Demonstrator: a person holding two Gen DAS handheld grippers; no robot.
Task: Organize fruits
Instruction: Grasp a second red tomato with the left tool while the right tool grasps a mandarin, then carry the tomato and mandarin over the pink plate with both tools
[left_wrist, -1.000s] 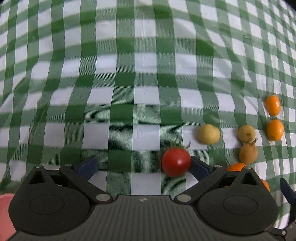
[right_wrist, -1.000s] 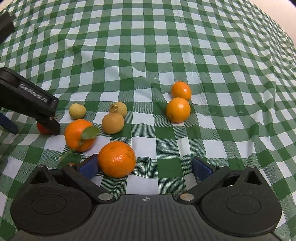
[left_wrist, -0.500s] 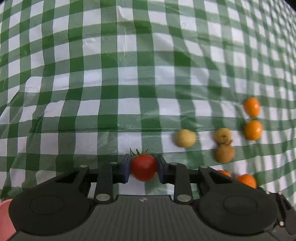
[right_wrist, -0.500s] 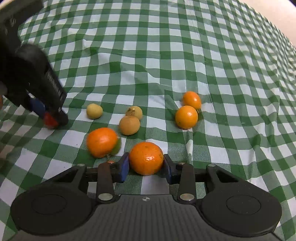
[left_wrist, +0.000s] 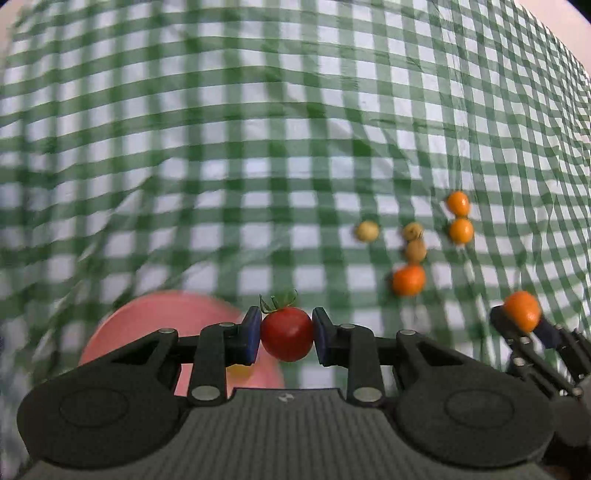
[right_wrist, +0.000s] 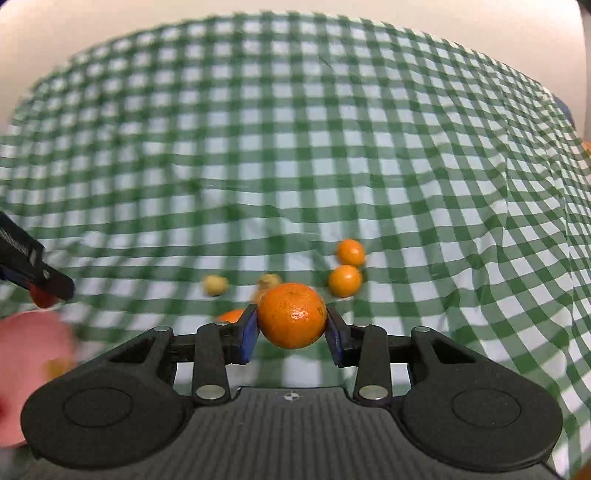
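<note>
Both grippers now hang above the checked cloth (left_wrist: 258, 155) with fruit that earlier lay on the table. Left gripper (left_wrist: 286, 334): jaws closed in from wide, clamping the cherry tomato (left_wrist: 287, 334) just beside the pink plate (left_wrist: 173, 317). Right gripper (right_wrist: 291, 328): jaws likewise closed, clamping the tangerine (right_wrist: 291, 315). Another tangerine (left_wrist: 408, 280), two small oranges (left_wrist: 460, 218) and three yellowish fruits (left_wrist: 367, 231) lie on the cloth.

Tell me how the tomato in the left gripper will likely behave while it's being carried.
The tomato looks round and glossy, so it could slip or rotate between the blue pads of the left gripper, which clamp only its sides. Its thin skin probably bruises or splits under hard squeezing. Set on the checked cloth, it would likely roll.
</note>
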